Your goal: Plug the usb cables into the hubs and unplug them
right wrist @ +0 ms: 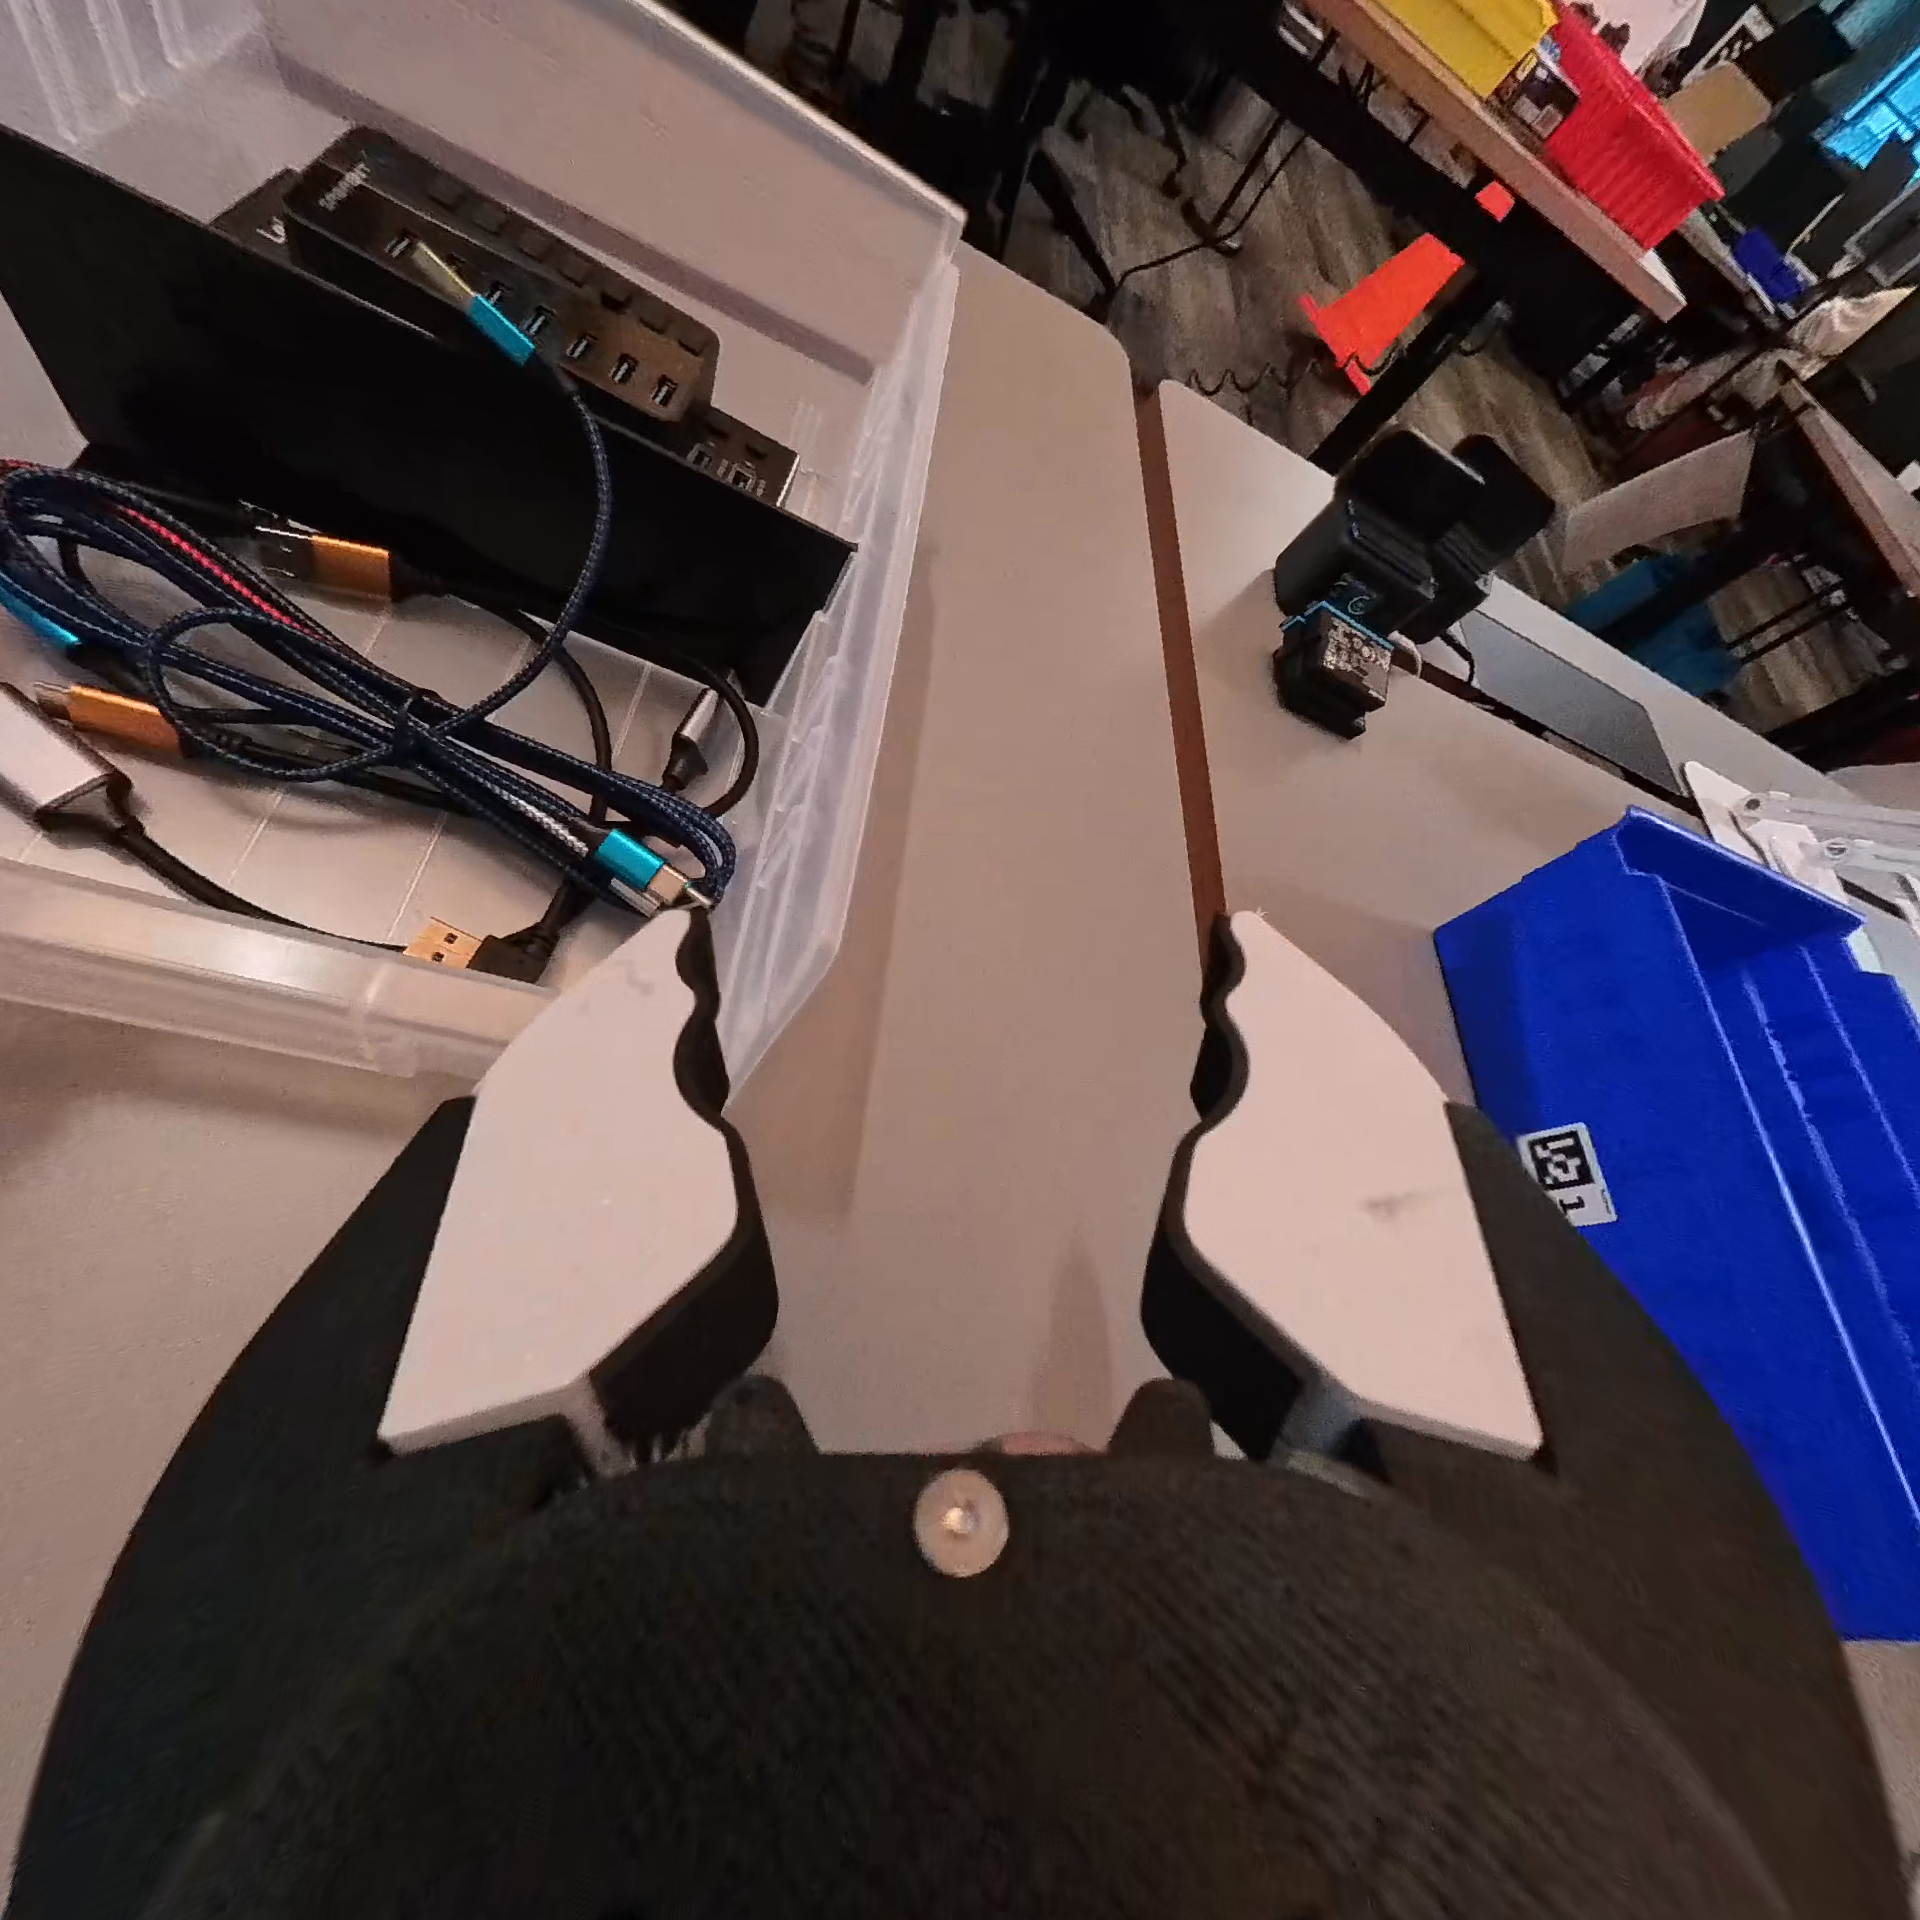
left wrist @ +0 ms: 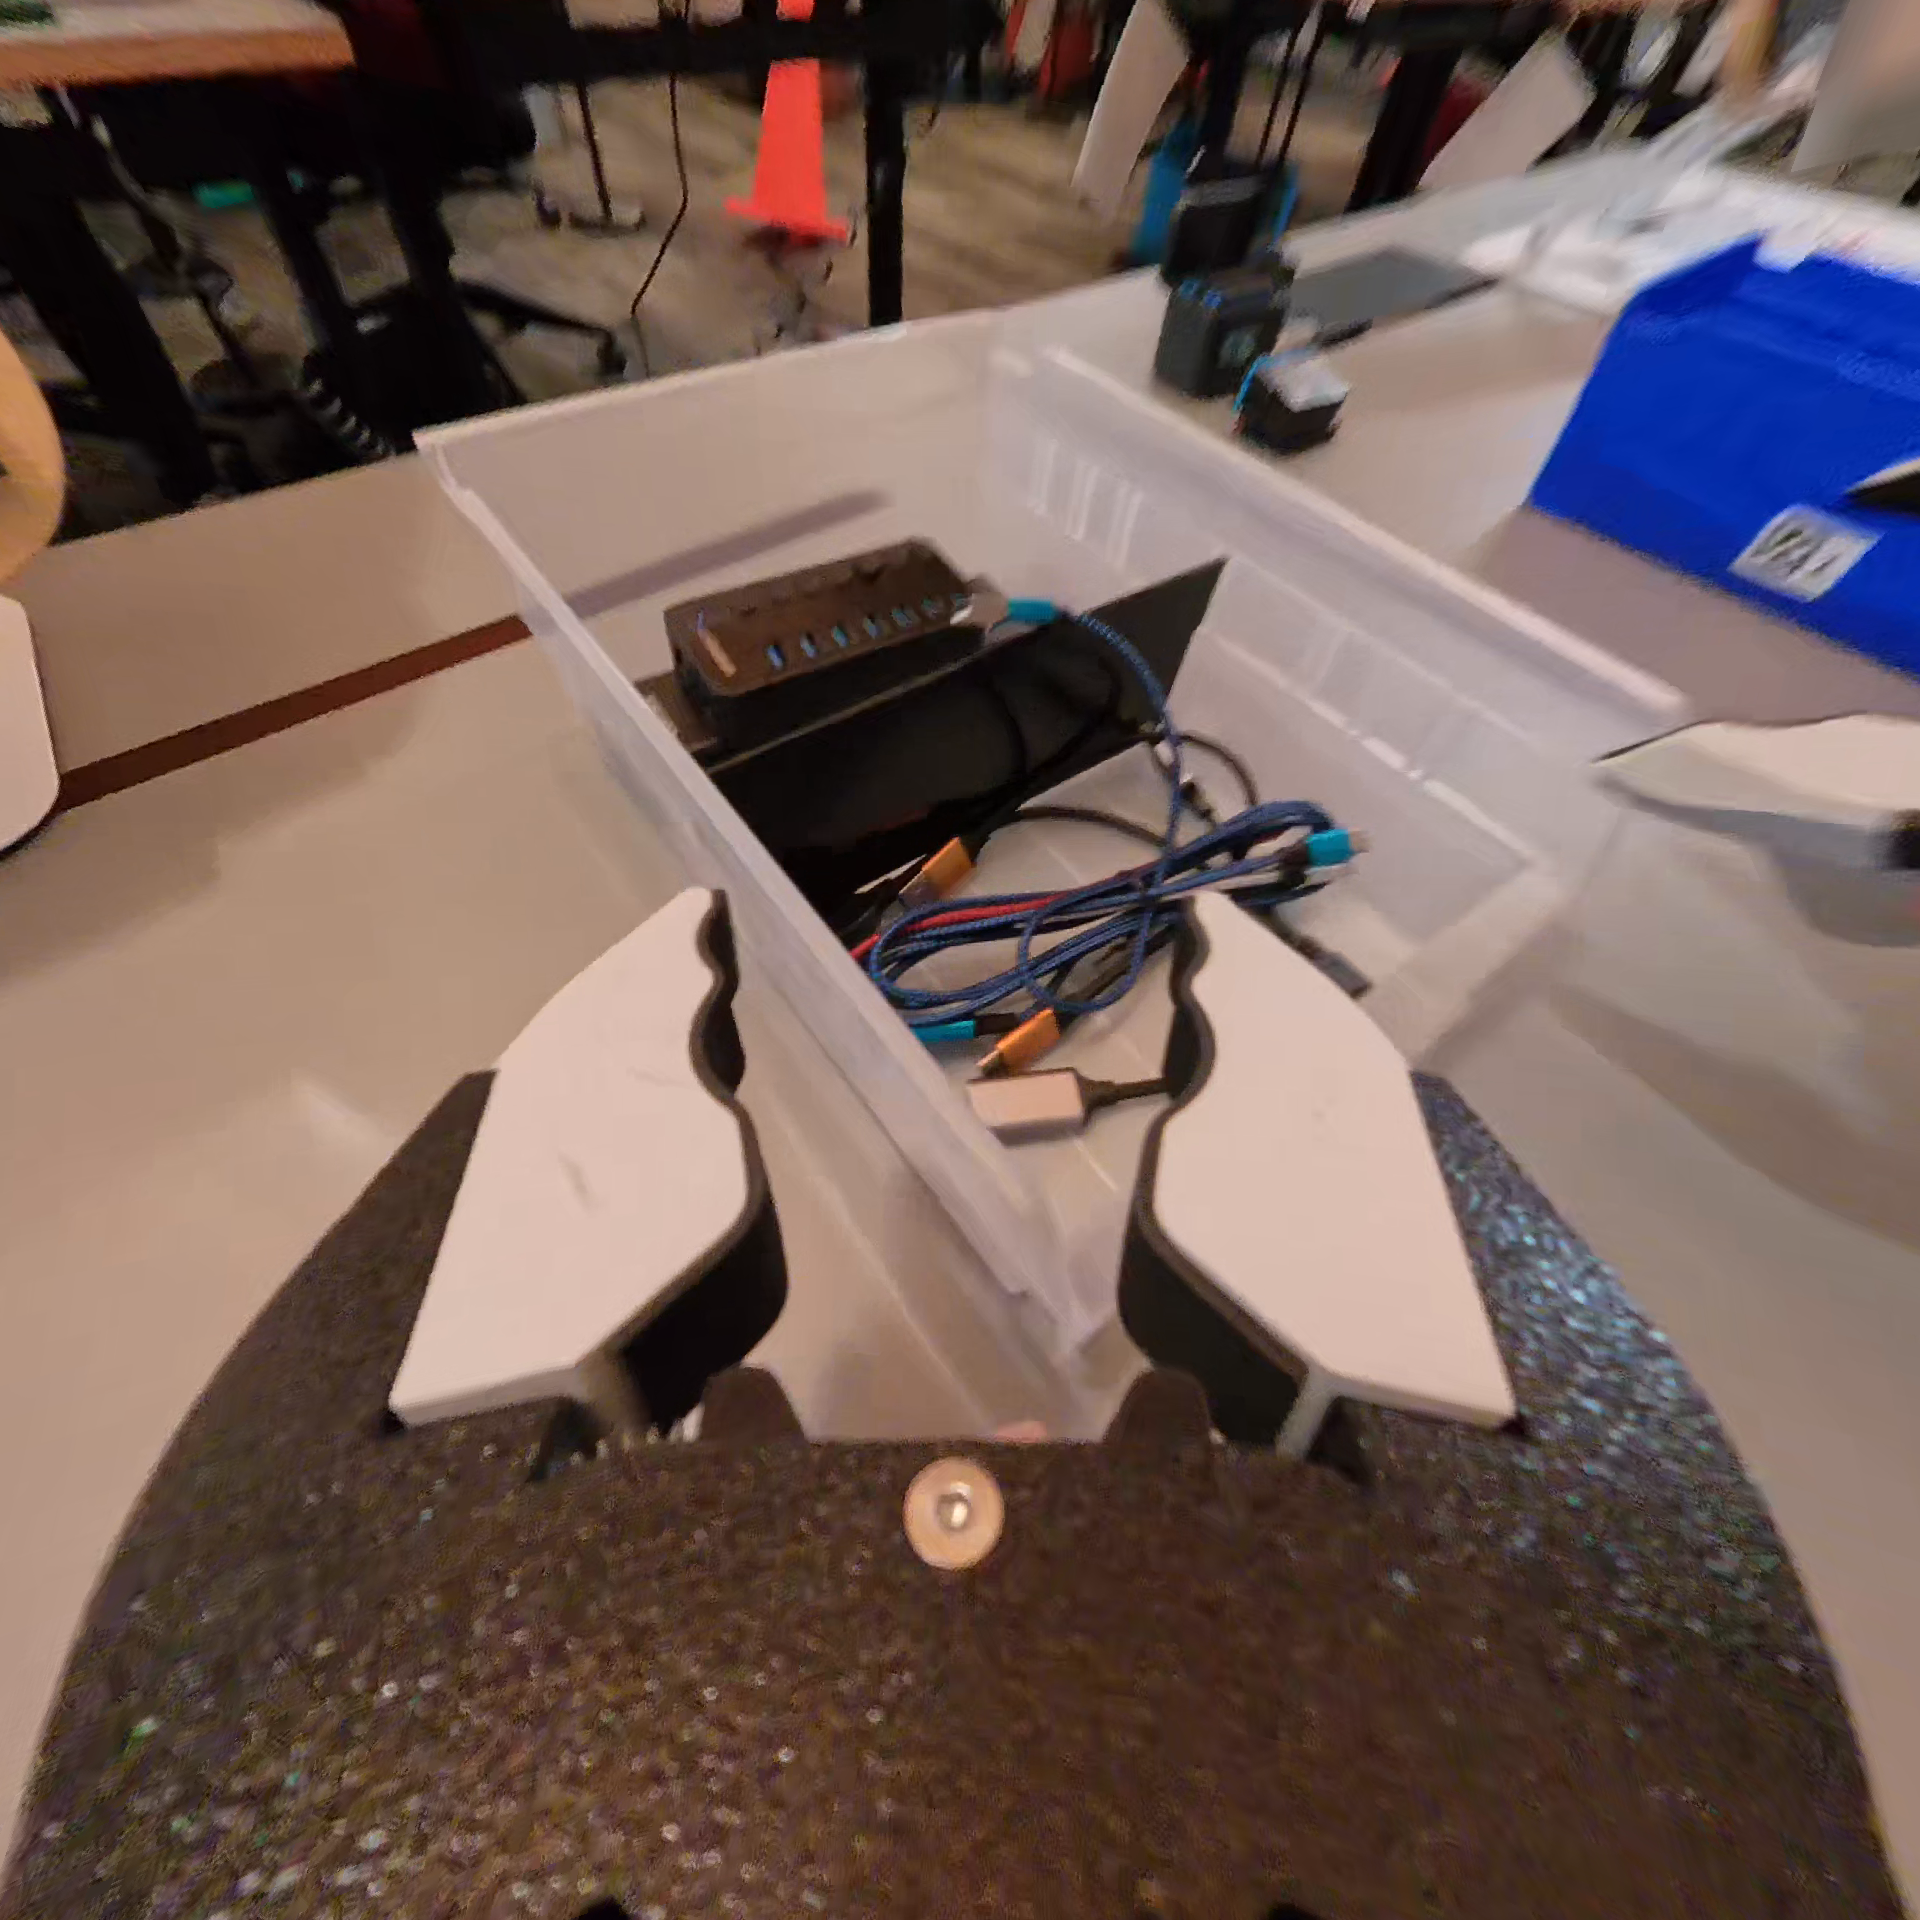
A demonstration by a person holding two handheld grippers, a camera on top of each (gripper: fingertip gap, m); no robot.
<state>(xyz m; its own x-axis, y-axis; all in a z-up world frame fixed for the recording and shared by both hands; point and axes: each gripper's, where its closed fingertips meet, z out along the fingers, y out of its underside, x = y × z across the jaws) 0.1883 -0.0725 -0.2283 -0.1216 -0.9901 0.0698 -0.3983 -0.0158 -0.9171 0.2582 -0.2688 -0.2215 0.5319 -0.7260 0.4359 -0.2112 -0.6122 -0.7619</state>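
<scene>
Two tongs are apart and hold nothing: the left tongs (left wrist: pixel 951 940) above the clear bin's (left wrist: pixel 727 457) wall, the right tongs (right wrist: pixel 956 966) above the counter (right wrist: pixel 1039 831) beside it. Inside the bin, a black hub (left wrist: pixel 821 634) has one blue cable (right wrist: pixel 582 499) plugged in; other cables (left wrist: pixel 1091 914) lie loose.

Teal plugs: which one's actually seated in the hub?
The teal plug at the black hub, on the blue braided cable; the other teal plugs lie loose on the bin floor.

The clear plastic bin (left wrist: pixel 727 447) holds a black hub (left wrist: pixel 821 623) and blue braided cables (left wrist: pixel 1122 914) with teal and orange plug ends. At right of the frame stands a blue box (right wrist: pixel 1704 1195); in the upper part, an orange cone (left wrist: pixel 788 156).
</scene>
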